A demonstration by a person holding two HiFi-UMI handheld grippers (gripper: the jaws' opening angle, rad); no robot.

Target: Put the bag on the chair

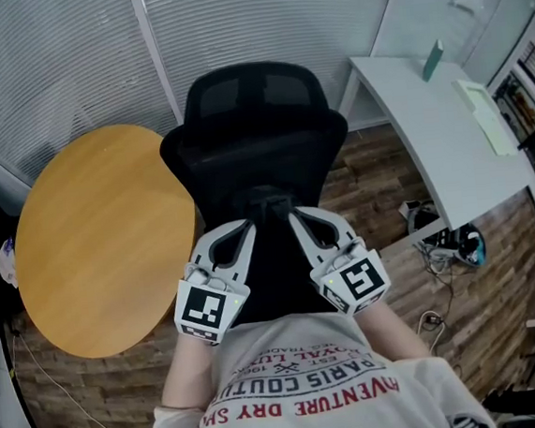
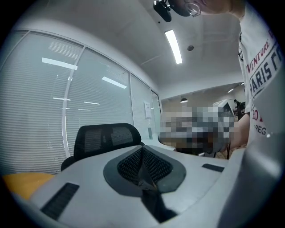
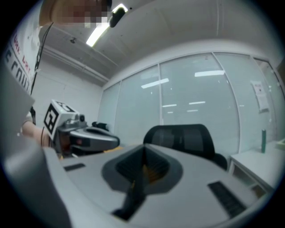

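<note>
Wood floor (image 1: pixel 370 187) bearing chair (image 1: pixel 253 139) and round table (image 1: pixel 100 236)

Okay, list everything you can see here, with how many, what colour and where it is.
chair: one, black, centre, in front of the person
table: one, round, tan, left of chair
desk: one, white, right
bottle: one, green, desk's far end
paper: one, pale green, on desk
cables: a tangle, dark, floor under desk
shirt: one, white, bottom edge
left gripper: one, grey, shut, over chair seat
right gripper: one, grey, shut, beside it
</note>
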